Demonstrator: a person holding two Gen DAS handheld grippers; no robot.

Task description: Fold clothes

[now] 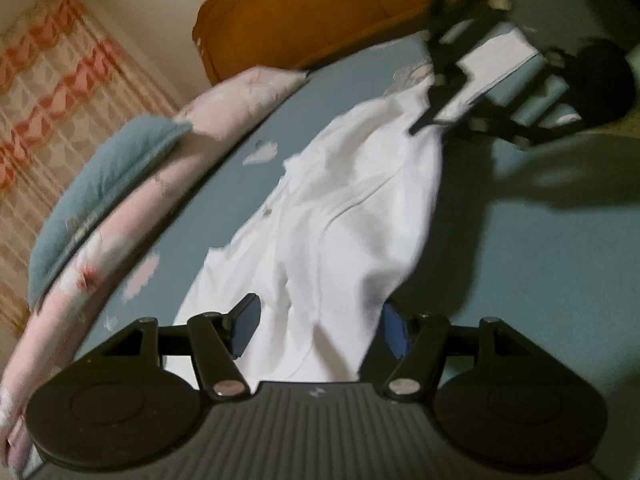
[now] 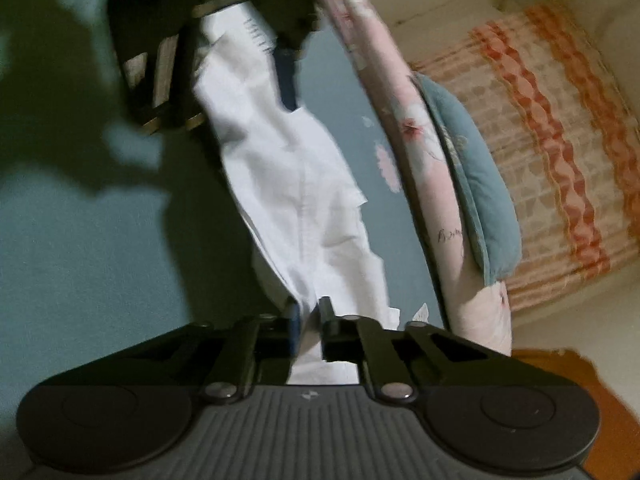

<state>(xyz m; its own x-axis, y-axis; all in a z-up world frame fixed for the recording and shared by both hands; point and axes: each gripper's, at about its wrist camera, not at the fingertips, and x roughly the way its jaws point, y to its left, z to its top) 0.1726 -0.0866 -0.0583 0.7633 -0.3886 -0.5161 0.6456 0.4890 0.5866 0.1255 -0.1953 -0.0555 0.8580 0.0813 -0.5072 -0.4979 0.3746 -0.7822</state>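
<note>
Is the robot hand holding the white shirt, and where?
The right gripper pinches one end of the white garment in its shut jaws. The left gripper straddles the other end, jaws open.

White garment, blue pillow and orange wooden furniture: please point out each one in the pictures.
White garment (image 1: 352,216): left wrist view, on its broad middle.
Blue pillow (image 2: 472,168): right wrist view, on its quilted face.
Orange wooden furniture (image 1: 304,8): left wrist view, on its flat side panel.
</note>
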